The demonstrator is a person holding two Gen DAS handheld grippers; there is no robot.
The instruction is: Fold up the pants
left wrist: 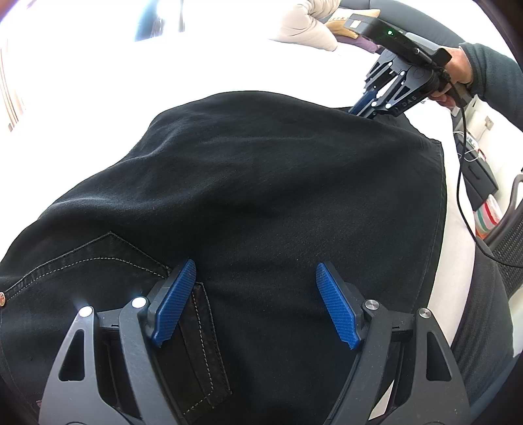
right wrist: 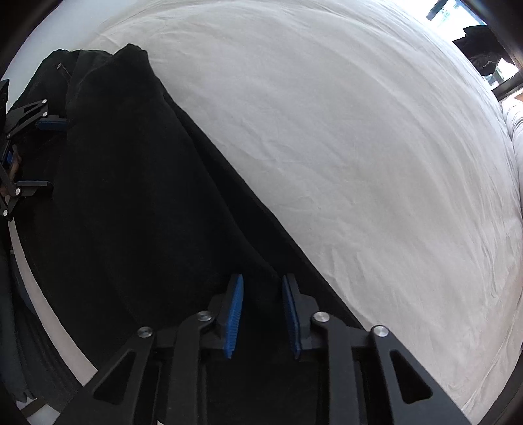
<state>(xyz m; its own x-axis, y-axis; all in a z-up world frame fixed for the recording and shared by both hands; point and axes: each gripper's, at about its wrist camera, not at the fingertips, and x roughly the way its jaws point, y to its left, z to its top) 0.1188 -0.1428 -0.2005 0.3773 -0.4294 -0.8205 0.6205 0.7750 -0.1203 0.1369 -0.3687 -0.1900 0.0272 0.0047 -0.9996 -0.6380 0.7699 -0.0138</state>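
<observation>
Black pants (left wrist: 261, 179) lie spread on a white bed sheet (right wrist: 359, 130), with a stitched back pocket (left wrist: 98, 261) at the near left. My left gripper (left wrist: 255, 304) hovers open over the pocket's edge, its blue pads (left wrist: 173, 304) wide apart with only flat cloth under them. At the pants' far right edge a hand (left wrist: 457, 68) holds my right gripper (left wrist: 359, 111) pointing down into the cloth. In the right wrist view the right gripper (right wrist: 261, 310) has its pads close together with dark pants (right wrist: 130, 196) fabric between them. My left gripper (right wrist: 45, 155) shows at the far left there.
A cream pillow (left wrist: 307, 26) lies at the far end of the bed. A mesh chair (left wrist: 510, 255) and a dangling black cable (left wrist: 461, 183) are by the bed's right side. White sheet stretches wide to the right of the pants.
</observation>
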